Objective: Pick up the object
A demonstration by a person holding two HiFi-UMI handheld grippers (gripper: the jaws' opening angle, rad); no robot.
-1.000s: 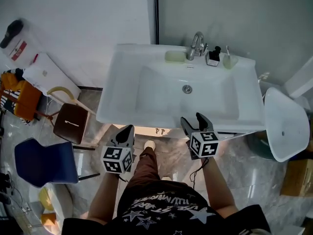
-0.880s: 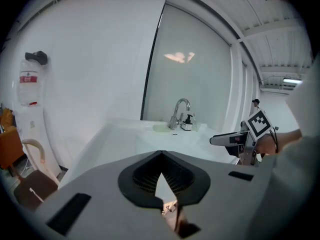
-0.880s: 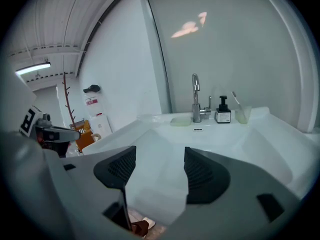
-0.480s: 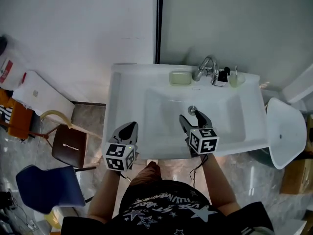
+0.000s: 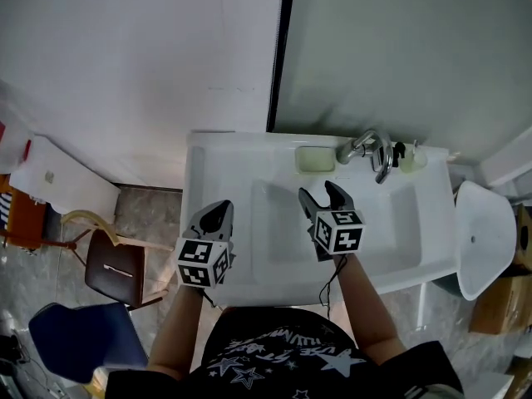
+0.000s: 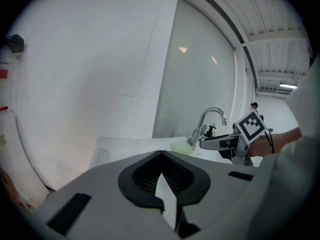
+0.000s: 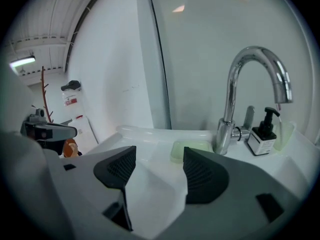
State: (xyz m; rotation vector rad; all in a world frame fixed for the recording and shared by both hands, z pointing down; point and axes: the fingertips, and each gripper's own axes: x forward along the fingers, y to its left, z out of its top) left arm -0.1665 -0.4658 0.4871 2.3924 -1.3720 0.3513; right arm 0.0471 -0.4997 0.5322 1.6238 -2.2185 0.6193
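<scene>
A pale green soap dish (image 5: 314,159) sits on the back ledge of the white sink (image 5: 218,166), just left of the chrome faucet (image 5: 366,150). My right gripper (image 5: 322,194) hovers over the basin, open and holding nothing. In the right gripper view the soap dish (image 7: 190,149) lies ahead, just beyond the right gripper (image 7: 159,165). My left gripper (image 5: 217,218) is over the sink's left front part, jaws together, nothing in them. The left gripper view shows the left gripper (image 6: 161,154) shut, with the soap dish (image 6: 181,147) and faucet (image 6: 207,121) farther off.
A black-topped soap dispenser (image 7: 263,134) and a pale cup (image 7: 283,133) stand right of the faucet. The wall and a grey panel rise right behind the sink. A brown stool (image 5: 116,263), a blue chair (image 5: 71,333) and a white seat (image 5: 480,239) flank it.
Both grippers have moved forward from the sink's front edge to over it. The right one has come closer to the soap dish and stayed open. The left stayed shut.
</scene>
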